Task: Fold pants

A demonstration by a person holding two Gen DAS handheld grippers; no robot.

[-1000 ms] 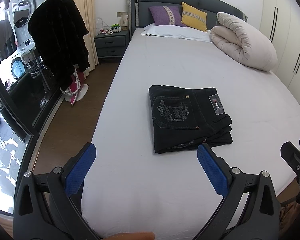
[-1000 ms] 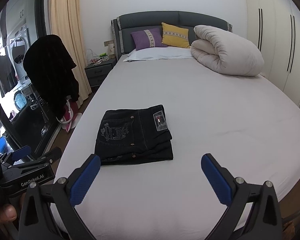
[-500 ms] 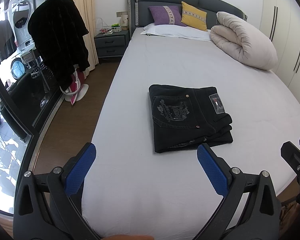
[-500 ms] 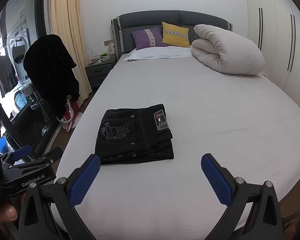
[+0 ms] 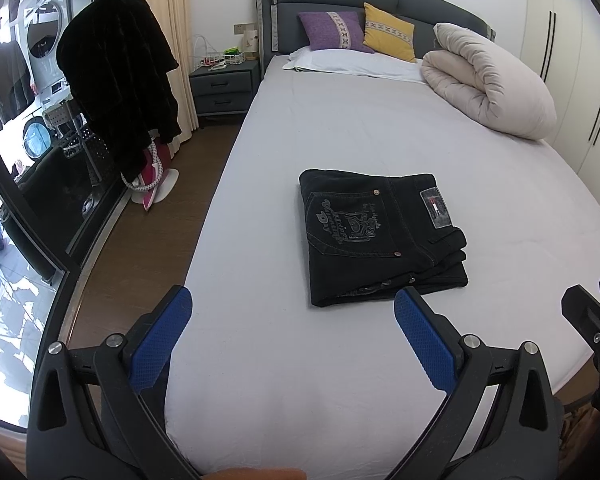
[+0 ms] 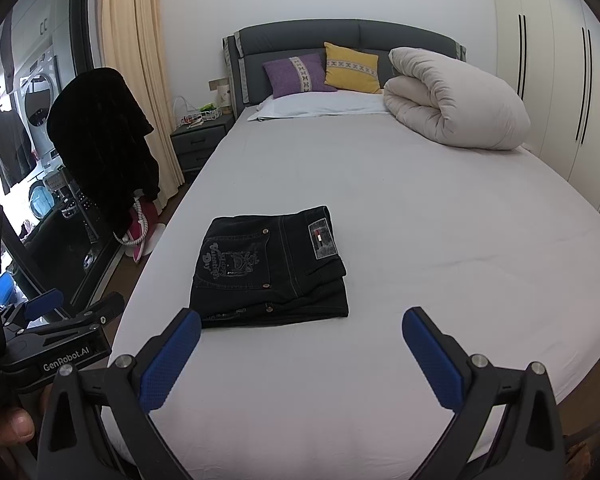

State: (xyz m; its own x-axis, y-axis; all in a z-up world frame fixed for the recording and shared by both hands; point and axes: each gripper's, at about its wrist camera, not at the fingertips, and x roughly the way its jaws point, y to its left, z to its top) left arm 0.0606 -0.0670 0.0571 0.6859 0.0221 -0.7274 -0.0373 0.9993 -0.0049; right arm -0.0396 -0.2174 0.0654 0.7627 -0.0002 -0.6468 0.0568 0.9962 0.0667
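Two sets of tongs occupy the near field, both held above the foot of the bed [image 5: 260, 380] and neither touching any cloth. On the left tongs [image 5: 292, 336] the blue pads [image 5: 160, 340] stand wide apart with nothing between them; the right tongs [image 6: 300, 356] show the same condition, jaws spread wide and empty. In the right wrist view the left unit appears at the lower left edge, off the mattress side and level with its corner. Just beyond the pads lie the pants [image 5: 380, 236], black denim, resting on the bed sheet toward its left half and near the foot end. The garment forms a compact rectangular stack: several layers show at the near edge, the rear pocket with its embroidered emblem faces up, and the waistband patch [image 6: 322, 238] lies on the right side of the top layer. Edges are roughly aligned, with slight stepping at the near right corner. Judged from this, the folding sequence appears complete or at its final check, and the current step is withdrawal and inspection. Any further move would call only for a light squaring of the stepped corner, approached low with the jaws narrowed. Farther off, a rolled duvet [image 6: 456, 100] sits at the right of the bed head, well apart from the pants, with a purple cushion [image 6: 296, 74] and a yellow cushion [image 6: 352, 68] against the headboard [image 6: 340, 36].
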